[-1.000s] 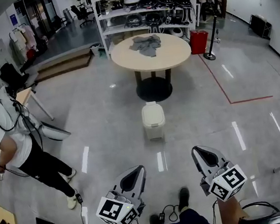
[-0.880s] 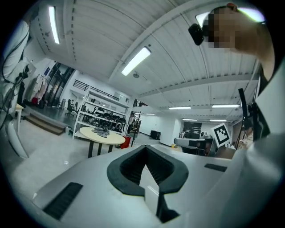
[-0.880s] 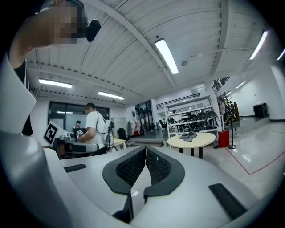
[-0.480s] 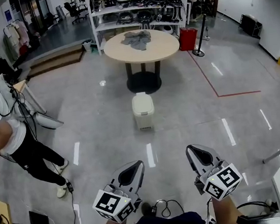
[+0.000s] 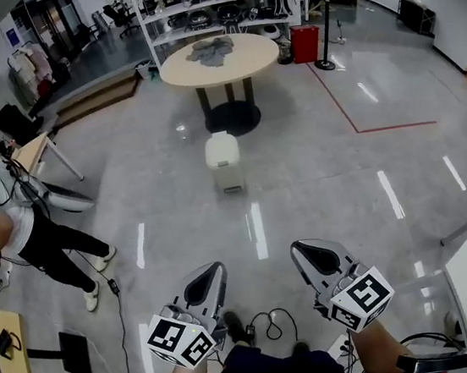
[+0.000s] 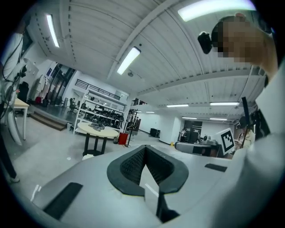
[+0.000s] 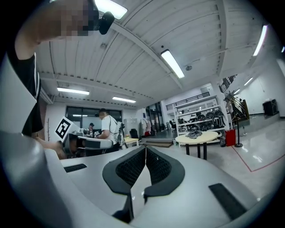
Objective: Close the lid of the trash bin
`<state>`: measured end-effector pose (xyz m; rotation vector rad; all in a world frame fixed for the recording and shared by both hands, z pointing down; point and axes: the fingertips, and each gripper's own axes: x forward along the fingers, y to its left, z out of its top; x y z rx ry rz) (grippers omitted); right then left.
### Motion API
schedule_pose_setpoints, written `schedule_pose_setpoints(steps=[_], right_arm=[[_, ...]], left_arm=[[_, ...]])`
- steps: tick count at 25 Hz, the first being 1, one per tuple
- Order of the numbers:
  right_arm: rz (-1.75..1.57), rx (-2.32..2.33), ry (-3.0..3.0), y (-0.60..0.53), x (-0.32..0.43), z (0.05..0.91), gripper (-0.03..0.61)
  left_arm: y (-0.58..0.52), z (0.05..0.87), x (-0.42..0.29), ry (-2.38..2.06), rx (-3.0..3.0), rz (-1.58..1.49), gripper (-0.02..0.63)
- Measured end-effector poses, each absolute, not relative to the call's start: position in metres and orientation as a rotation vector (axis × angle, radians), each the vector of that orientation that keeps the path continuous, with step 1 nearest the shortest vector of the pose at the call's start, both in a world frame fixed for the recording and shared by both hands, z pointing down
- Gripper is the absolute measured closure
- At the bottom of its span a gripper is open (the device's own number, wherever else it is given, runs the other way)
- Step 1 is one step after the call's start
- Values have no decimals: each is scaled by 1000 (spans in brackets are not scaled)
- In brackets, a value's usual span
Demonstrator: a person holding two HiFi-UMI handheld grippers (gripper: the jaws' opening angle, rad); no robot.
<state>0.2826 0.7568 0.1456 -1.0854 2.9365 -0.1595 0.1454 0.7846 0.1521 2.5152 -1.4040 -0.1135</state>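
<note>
Left gripper [image 5: 202, 284] and right gripper [image 5: 313, 259] hovering well short of bin [image 5: 223, 162].
Both are keeping jaws pressed together, empty; bin is sitting near table [image 5: 218, 59], lid down.

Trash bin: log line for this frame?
trash bin: lid looks down | left gripper: shut, empty | right gripper: shut, empty | both far from bin

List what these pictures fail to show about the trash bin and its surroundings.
- Lid of the trash bin: in the head view it is too far off and too small to tell whether it sits fully down.
- Left gripper view: the body of the left gripper hides all but a sliver of the bin.
- Right gripper view: the bin does not show.
- Items on the shelves: too small to name in the head view.
</note>
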Motion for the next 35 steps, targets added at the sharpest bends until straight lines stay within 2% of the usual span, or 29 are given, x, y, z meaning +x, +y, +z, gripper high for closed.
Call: schedule_pose_setpoints(steps=[5,14,27,35], right_arm=[[-234,-1078,2931,793,322,149,568],[-174,-1061,2926,851,317,129,569],[-217,-1222,2874,930,241,127,569],[-186,-1215,2906,948,238,119,569]], left_arm=[[832,149,179,-1435,2474,-59,615],[889,132,182,-1417,2523,-69,615],[966,134,89,-1339,2577,-124,615],[985,123,86,-1344,2583,-153,615]])
